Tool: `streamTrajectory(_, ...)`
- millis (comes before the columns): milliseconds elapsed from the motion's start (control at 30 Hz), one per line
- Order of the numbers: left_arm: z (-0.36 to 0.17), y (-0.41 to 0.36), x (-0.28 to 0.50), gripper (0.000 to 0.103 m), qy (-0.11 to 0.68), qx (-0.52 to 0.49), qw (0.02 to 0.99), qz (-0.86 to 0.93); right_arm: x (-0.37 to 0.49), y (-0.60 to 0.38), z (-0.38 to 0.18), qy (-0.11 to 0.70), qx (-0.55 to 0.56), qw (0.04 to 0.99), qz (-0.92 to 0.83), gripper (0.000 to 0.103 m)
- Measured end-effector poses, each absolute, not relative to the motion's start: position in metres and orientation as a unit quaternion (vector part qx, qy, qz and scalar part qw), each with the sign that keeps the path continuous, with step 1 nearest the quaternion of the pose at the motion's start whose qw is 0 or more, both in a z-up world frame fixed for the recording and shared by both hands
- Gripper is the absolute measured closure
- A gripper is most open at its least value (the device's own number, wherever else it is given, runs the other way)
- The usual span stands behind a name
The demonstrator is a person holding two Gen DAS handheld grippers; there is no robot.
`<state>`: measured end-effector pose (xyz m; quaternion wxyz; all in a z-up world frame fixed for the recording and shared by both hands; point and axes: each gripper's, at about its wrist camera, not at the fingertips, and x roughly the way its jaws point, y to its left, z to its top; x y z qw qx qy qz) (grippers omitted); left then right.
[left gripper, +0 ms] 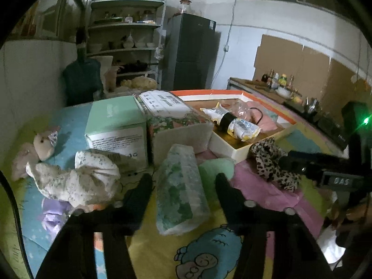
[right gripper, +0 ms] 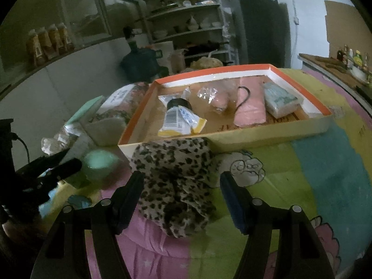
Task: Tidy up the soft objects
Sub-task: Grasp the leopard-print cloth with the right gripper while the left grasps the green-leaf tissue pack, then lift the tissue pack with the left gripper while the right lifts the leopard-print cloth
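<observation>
1. The left gripper [left gripper: 183,186] has its jaws apart around a green-and-white tissue pack [left gripper: 180,190]; its fingers do not seem to press it.
2. The right gripper [right gripper: 181,197] stands wide apart, a crumpled leopard-print cloth [right gripper: 176,186] between its fingers, with the orange-rimmed box [right gripper: 267,137] beyond.
3. Both look light and yielding: squeeze the pack at mid-body and pinch the cloth where it bunches thickest.

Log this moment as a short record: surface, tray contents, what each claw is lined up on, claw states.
surface: cartoon-print cloth
tray: orange-rimmed box holding packets and a pink pouch
left claw: open around green-and-white packet, pads not pressing
right claw: open, straddling leopard-print cloth
outside tray: stuffed toy
</observation>
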<state>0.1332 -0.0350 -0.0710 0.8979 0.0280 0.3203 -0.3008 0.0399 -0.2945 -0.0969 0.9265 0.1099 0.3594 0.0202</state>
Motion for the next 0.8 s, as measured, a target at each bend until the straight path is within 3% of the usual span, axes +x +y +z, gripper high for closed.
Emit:
streamTrajectory(100, -0.073, -0.031, 0.136, 0.069, 0.329, 0.024, 0.896, -0.296, 0.041, -0.296, -0.099, 0.363, 0.114, 0.925, 0.017, 0.033)
streamTrajectory(433, -0.079, -0.019, 0.139, 0.078, 0.343, -0.001, 0.892, -0.294, 0.04, -0.294, -0.107, 0.374, 0.115, 0.92, 0.015, 0.033)
streamTrajectory(800, -0.068, -0.006, 0.126, 0.079, 0.312, -0.015, 0.909, -0.274, 0.046, -0.282, -0.109, 0.384, 0.109, 0.916, 0.028, 0.033)
